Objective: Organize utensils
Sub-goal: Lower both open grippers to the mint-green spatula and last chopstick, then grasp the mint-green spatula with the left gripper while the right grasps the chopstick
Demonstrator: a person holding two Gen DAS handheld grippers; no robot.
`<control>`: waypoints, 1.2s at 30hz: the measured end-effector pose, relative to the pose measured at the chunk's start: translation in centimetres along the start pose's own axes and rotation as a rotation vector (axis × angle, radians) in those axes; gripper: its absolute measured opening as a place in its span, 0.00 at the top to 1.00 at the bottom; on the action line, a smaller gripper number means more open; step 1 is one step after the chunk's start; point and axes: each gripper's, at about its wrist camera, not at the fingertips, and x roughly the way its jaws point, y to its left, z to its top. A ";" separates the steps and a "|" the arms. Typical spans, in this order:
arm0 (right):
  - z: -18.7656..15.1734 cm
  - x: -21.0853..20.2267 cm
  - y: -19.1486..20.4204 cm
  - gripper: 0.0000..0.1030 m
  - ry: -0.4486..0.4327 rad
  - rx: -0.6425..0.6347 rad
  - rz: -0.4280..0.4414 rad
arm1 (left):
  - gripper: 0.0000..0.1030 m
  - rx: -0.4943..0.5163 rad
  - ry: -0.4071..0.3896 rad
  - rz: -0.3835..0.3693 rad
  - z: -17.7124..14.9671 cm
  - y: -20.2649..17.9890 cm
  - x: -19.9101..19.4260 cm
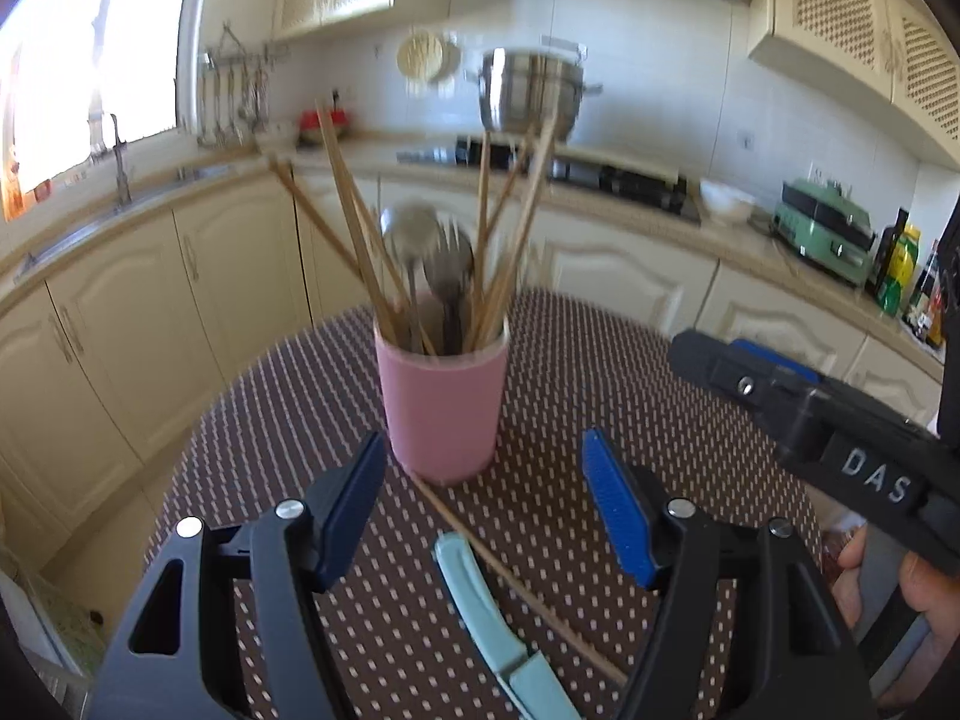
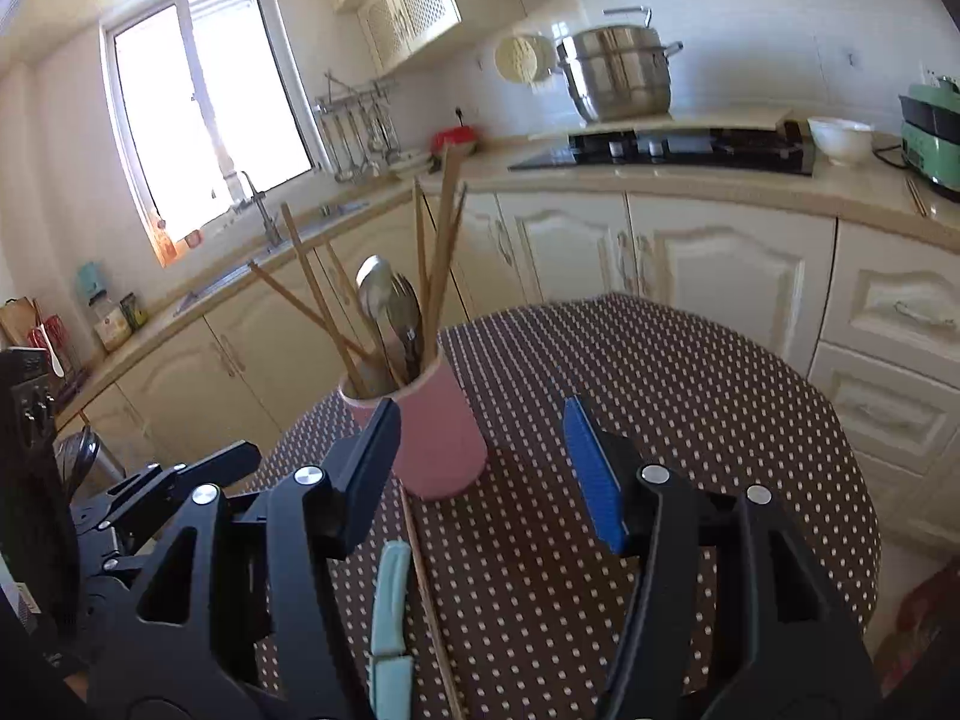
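A pink cup (image 1: 443, 408) stands on the dotted brown table (image 1: 288, 420) and holds several wooden chopsticks (image 1: 348, 222), a metal spoon (image 1: 408, 234) and a fork. One loose chopstick (image 1: 516, 582) and a teal-handled utensil (image 1: 480, 606) lie on the table in front of the cup. My left gripper (image 1: 486, 504) is open and empty just before the cup, above them. My right gripper (image 2: 480, 468) is open and empty, with the cup (image 2: 438, 432) at its left finger; the teal utensil (image 2: 390, 600) and chopstick (image 2: 429, 606) lie below it. The right gripper also shows in the left wrist view (image 1: 798, 408).
Kitchen counters with cream cabinets (image 2: 708, 264) curve around behind the table. A sink (image 1: 120, 204) sits at left, a stove (image 2: 666, 150) with a steel pot (image 2: 618, 72) behind, a white bowl (image 2: 840, 138) and green appliance (image 1: 822, 234) at right. The table's far edge is close behind the cup.
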 end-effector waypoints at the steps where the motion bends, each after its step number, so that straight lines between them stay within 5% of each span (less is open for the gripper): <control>1: -0.4 0.3 -0.3 0.45 0.023 0.002 -0.006 | 0.35 -0.006 0.031 0.000 -0.3 0.1 0.6; 8: -3.6 2.0 -1.4 0.43 0.162 -0.006 -0.030 | 0.35 -0.049 0.279 -0.035 -3.4 0.7 4.2; 14: -5.2 3.3 -2.0 0.42 0.255 -0.004 -0.027 | 0.35 -0.091 0.386 -0.021 -5.0 1.3 6.4; 23: -6.4 4.3 -2.0 0.41 0.323 -0.026 -0.018 | 0.63 -0.078 0.389 -0.026 -6.2 0.5 8.2; 25: -6.6 4.6 -1.7 0.41 0.335 -0.043 -0.029 | 0.76 -0.068 0.376 -0.033 -6.1 0.5 8.4; 36: -6.5 8.3 1.2 0.41 0.465 -0.134 -0.041 | 0.78 -0.123 0.307 -0.010 -6.1 3.8 5.2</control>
